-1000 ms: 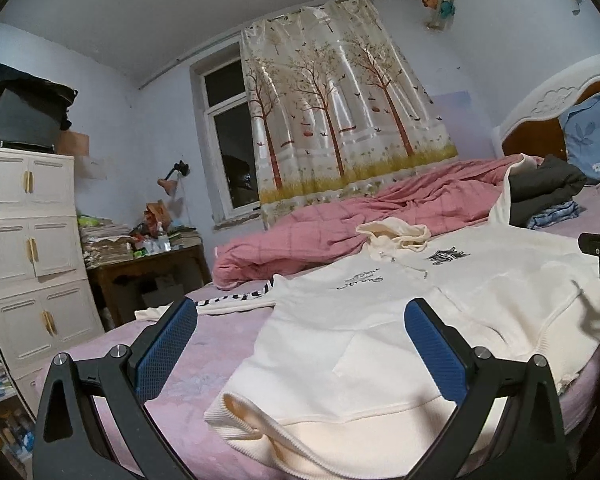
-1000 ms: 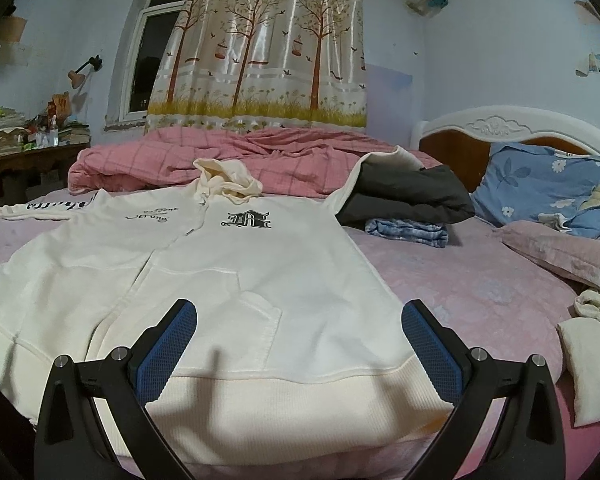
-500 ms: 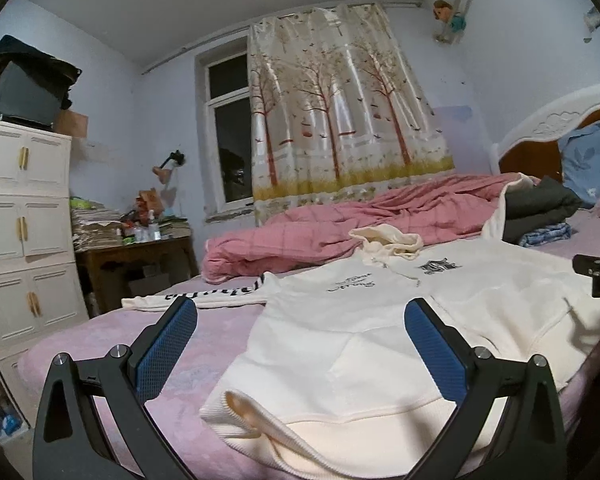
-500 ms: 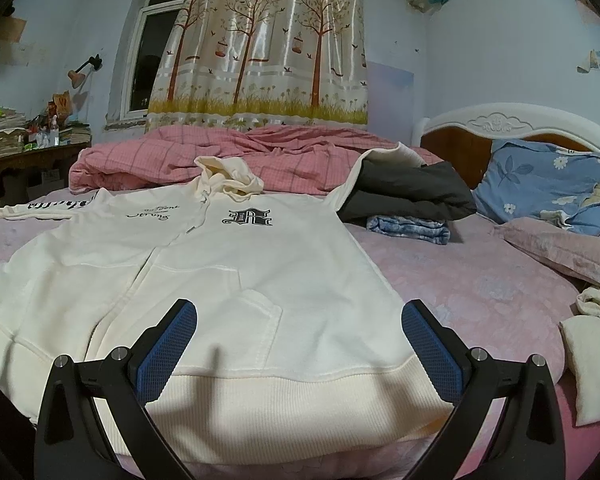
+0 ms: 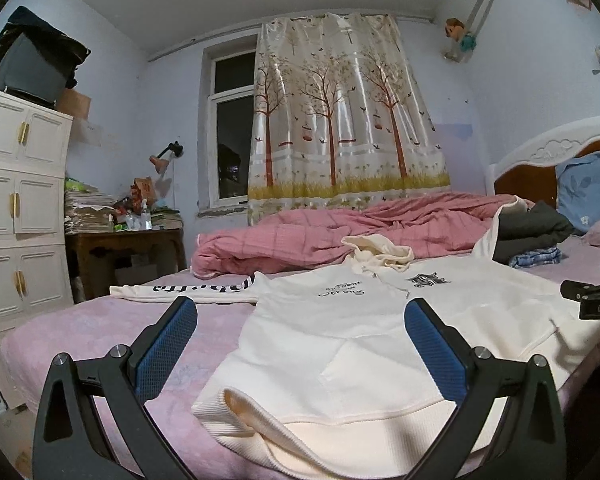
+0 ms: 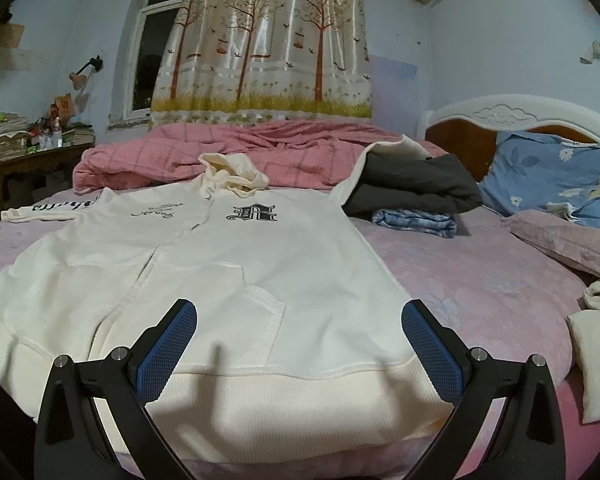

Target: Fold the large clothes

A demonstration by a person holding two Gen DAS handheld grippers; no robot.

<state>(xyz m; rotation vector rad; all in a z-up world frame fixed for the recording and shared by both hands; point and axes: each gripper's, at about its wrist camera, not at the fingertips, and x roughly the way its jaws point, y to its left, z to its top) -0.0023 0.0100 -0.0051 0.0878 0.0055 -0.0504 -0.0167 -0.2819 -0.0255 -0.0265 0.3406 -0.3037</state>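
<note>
A cream zip hoodie (image 6: 236,280) with black lettering lies flat, front up, on the pink bed (image 6: 480,280), hood toward the far side. One sleeve (image 5: 180,290) stretches out to the left. My left gripper (image 5: 300,320) hovers open above the hoodie's left hem corner (image 5: 236,404), holding nothing. Above the ribbed hem (image 6: 300,400), near its middle, my right gripper (image 6: 300,320) stands open and empty. The right gripper's tip (image 5: 592,300) shows at the right edge of the left wrist view. The hoodie's other sleeve runs up under a dark pile and is partly hidden.
A rumpled pink quilt (image 6: 240,152) lies behind the hoodie. Folded dark and blue clothes (image 6: 416,200) sit at the right, then a blue floral pillow (image 6: 552,176) and headboard. A cream item (image 6: 592,360) lies near the bed's right edge. White cabinets (image 5: 20,220) and a cluttered desk (image 5: 124,240) stand left.
The left gripper's view has levelled out and swung a little, so the room stands more upright and the hoodie sits lower. The right gripper barely moved. Both stay open; the hoodie has not moved.
</note>
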